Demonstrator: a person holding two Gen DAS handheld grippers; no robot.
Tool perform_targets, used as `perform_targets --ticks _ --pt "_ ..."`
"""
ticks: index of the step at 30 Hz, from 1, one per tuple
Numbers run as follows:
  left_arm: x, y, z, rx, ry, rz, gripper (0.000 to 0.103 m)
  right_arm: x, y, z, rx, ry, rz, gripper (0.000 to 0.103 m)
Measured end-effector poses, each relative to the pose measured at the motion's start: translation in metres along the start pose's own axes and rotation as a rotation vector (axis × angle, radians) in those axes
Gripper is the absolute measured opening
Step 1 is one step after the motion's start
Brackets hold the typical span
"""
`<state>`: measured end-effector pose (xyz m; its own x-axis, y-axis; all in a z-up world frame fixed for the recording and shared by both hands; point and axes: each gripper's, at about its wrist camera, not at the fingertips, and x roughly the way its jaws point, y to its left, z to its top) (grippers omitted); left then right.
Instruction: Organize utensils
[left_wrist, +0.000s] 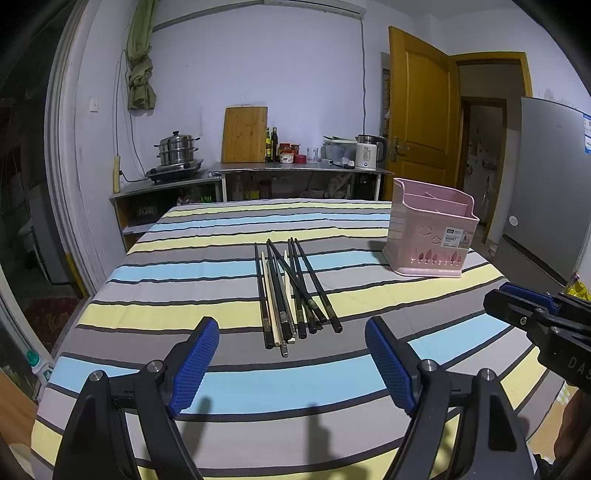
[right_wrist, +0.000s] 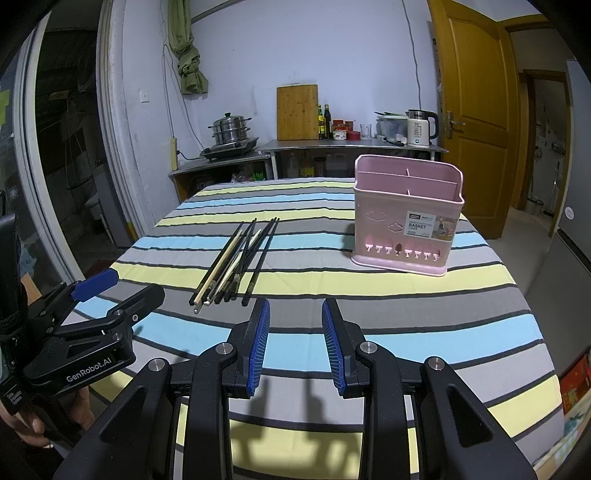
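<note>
1. A striped tablecloth (left_wrist: 207, 295) in grey, blue and pale yellow bands covers the table
2. A loose bundle of chopsticks (left_wrist: 291, 295), mostly black with a few pale ones, lies on the cloth to the left of the pink basket (left_wrist: 430, 236), well apart from it
3. The basket stands upright near the table's far right corner, its divided compartments showing nothing inside
4. The left gripper (left_wrist: 291, 354) hovers just short of the chopsticks, left of the basket, blue pads spread wide, gripping nothing
5. The right gripper (right_wrist: 295, 339) hangs in front of the basket, fingers parted a narrower way, also empty
6. Beyond the basket, a steel counter (right_wrist: 351, 146) carries a steamer pot (right_wrist: 231, 129), cutting board (right_wrist: 297, 112) and kettle (right_wrist: 421, 127); a wooden door (right_wrist: 472, 110) stands behind the basket's right side
</note>
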<state>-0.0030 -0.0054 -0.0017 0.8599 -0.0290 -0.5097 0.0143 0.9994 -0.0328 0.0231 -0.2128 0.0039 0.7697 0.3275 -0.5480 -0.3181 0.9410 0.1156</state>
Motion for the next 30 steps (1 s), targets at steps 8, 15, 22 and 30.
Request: perform_targets --ticks 8,15,22,30 --pt "-0.0001 -0.0006 -0.0015 0.0 0.0 -0.002 0.081 0.0 -0.0001 0.0 -0.001 0.0 -0.001 0.03" --pt "0.0 -0.0013 -0.0014 0.0 0.001 -0.002 0.081 0.0002 0.0004 -0.0003 -0.001 0.001 0.0 0.03" --pt "0.0003 -0.0014 -0.0019 0.0 0.002 -0.002 0.081 0.0006 0.0007 -0.0006 -0.001 0.002 -0.001 0.03" --pt "0.0004 -0.0016 -0.002 0.0 0.001 -0.003 0.081 -0.0001 0.0007 0.0004 -0.002 0.002 -0.001 0.03"
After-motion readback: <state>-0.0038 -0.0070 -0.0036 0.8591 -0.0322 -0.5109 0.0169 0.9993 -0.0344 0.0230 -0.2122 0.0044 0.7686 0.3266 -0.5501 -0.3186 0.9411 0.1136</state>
